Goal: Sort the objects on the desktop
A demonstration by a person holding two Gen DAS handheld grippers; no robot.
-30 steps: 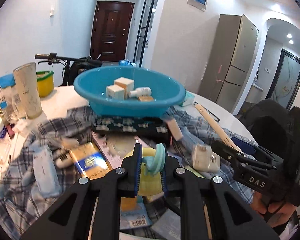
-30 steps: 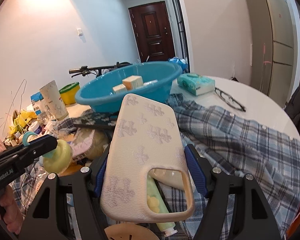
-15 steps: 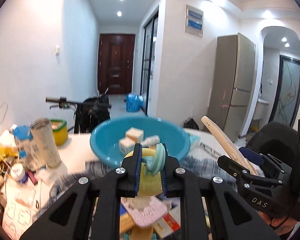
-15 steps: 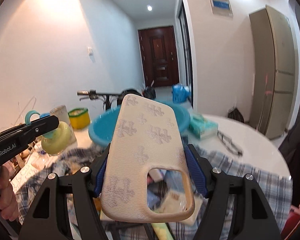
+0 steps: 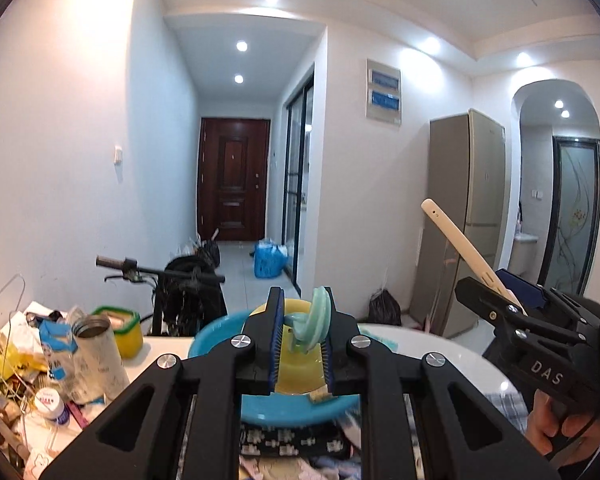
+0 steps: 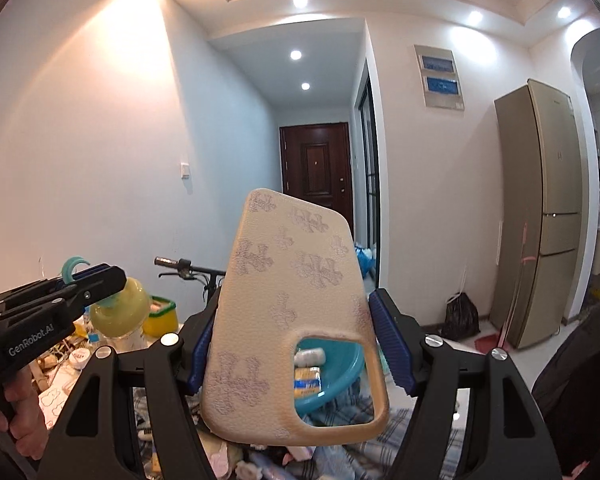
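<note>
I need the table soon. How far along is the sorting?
Partly done. A few small items, a little bottle among them, already lie in the blue basin. In hand: the left gripper is shut on a yellow and green pacifier, and the right gripper grips a cream phone case. Left: the clutter on the plaid cloth, plus cups and packets at the left.

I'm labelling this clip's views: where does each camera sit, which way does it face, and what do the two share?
Left wrist: sits on the left gripper, facing the hallway door over the blue basin; its jaws pinch a yellow pacifier; the right gripper shows at right.
Right wrist: sits on the right gripper, same heading; the phone case fills its jaws; the left gripper and a hand show at left.
Shared: basin, door, fridge.
</note>
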